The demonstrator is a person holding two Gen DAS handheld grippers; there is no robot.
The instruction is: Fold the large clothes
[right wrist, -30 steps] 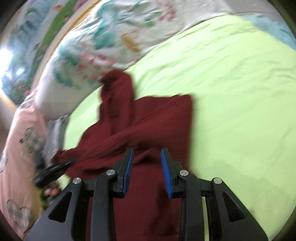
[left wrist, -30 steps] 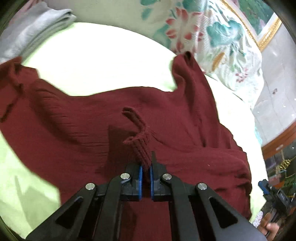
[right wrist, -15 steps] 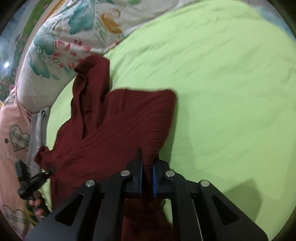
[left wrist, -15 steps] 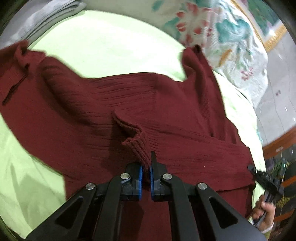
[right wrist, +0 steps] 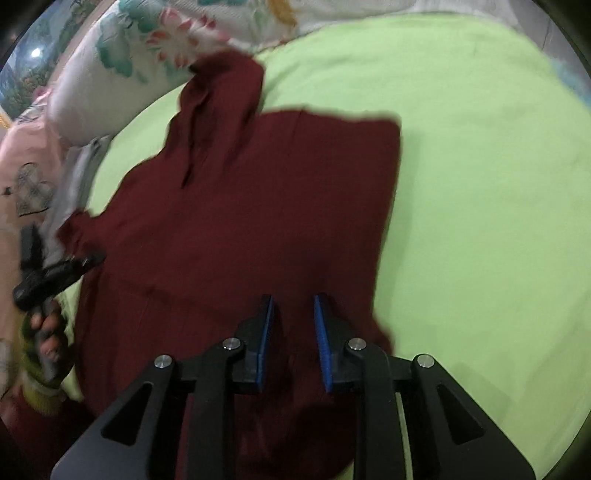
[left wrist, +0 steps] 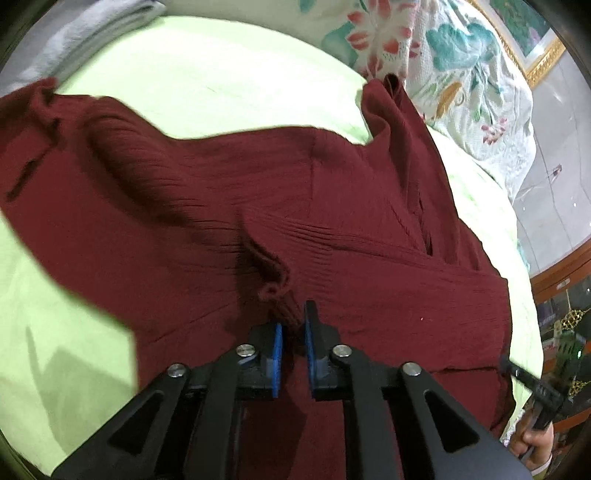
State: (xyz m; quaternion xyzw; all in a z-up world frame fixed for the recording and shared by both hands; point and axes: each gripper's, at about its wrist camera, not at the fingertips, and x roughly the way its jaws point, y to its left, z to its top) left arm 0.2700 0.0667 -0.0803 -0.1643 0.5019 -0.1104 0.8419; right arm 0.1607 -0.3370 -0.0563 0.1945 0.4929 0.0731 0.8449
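A dark red ribbed sweater (left wrist: 221, 192) lies spread on the light green bed sheet (left wrist: 221, 81), one sleeve reaching toward the pillows. My left gripper (left wrist: 293, 314) hovers low over its near part; the jaws are opening, and a raised ribbed fold of the sweater stands in the narrow gap between the blue pads, not visibly pressed. In the right wrist view the sweater (right wrist: 258, 203) lies flat and blurred. My right gripper (right wrist: 293, 299) is over its near hem with jaws opening, the fabric lying below them. The left gripper (right wrist: 55, 273) shows at the left edge in a hand.
Floral pillows (left wrist: 443, 55) line the far edge of the bed. Folded grey cloth (left wrist: 92, 26) lies at the far left corner. Pink heart-print fabric (right wrist: 22, 158) sits beside the bed. Bare green sheet (right wrist: 480, 184) stretches to the right of the sweater.
The right gripper shut on the sweater's hem, sank with it, and has now let go. The left jaws have parted a little. The sweater lies flatter and more spread out.
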